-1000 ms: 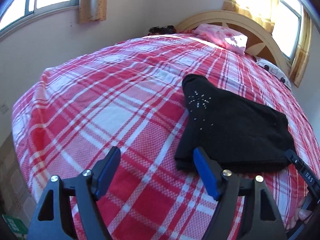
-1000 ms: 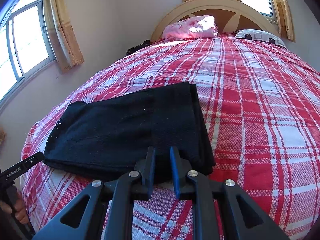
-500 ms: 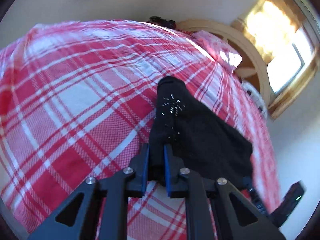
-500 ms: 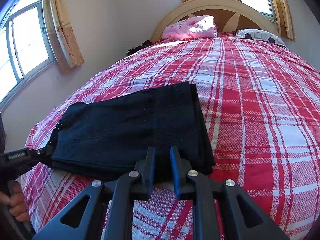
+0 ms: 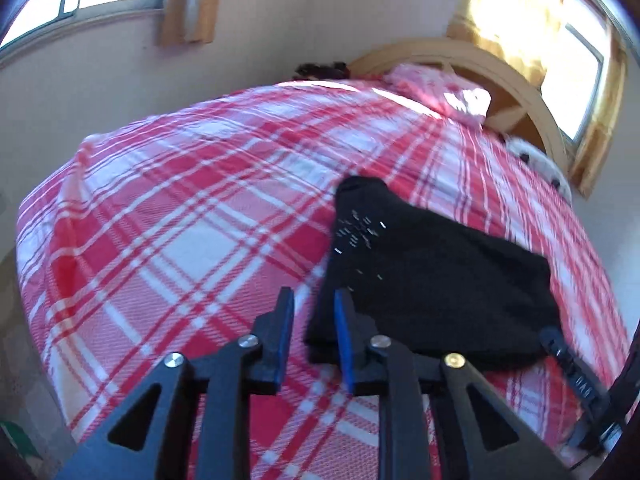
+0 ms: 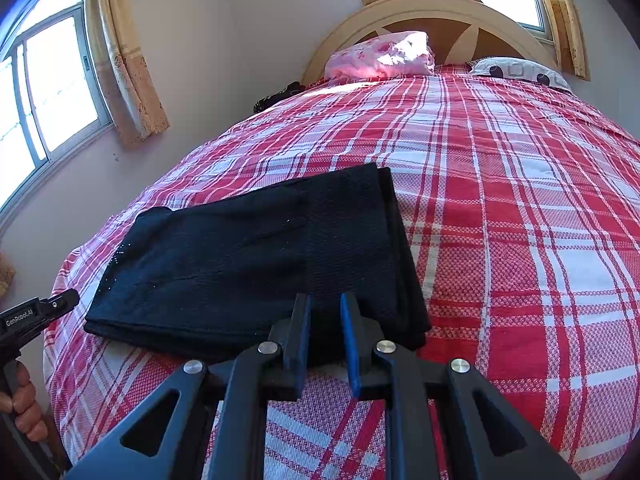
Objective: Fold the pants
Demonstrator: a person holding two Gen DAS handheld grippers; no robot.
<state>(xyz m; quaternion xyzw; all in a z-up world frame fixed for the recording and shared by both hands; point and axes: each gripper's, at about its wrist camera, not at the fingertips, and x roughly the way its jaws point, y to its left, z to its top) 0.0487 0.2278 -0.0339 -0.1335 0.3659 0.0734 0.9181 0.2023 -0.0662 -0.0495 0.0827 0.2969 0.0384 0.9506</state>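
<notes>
Black pants (image 6: 256, 256) lie folded in a flat rectangle on the red plaid bed (image 6: 520, 240). In the left wrist view the pants (image 5: 432, 280) show small shiny studs near their far left corner. My left gripper (image 5: 314, 320) hovers just left of the pants' near left corner, jaws a narrow gap apart with only bedspread between them. My right gripper (image 6: 325, 322) sits at the pants' near edge, jaws nearly closed, black cloth behind the gap. The left gripper also shows in the right wrist view (image 6: 36, 312), the right one in the left wrist view (image 5: 572, 368).
A pink pillow (image 6: 380, 56) and a patterned pillow (image 6: 520, 70) lie by the curved headboard (image 6: 440, 8). A wall with curtained windows (image 6: 52, 80) runs along the bed's left side. A dark item (image 6: 280, 94) lies at the bed's far left corner.
My left gripper went from wide open to closed on the pants' left corner, then pulled back and let go, jaws slightly parted. The right gripper stayed still.
</notes>
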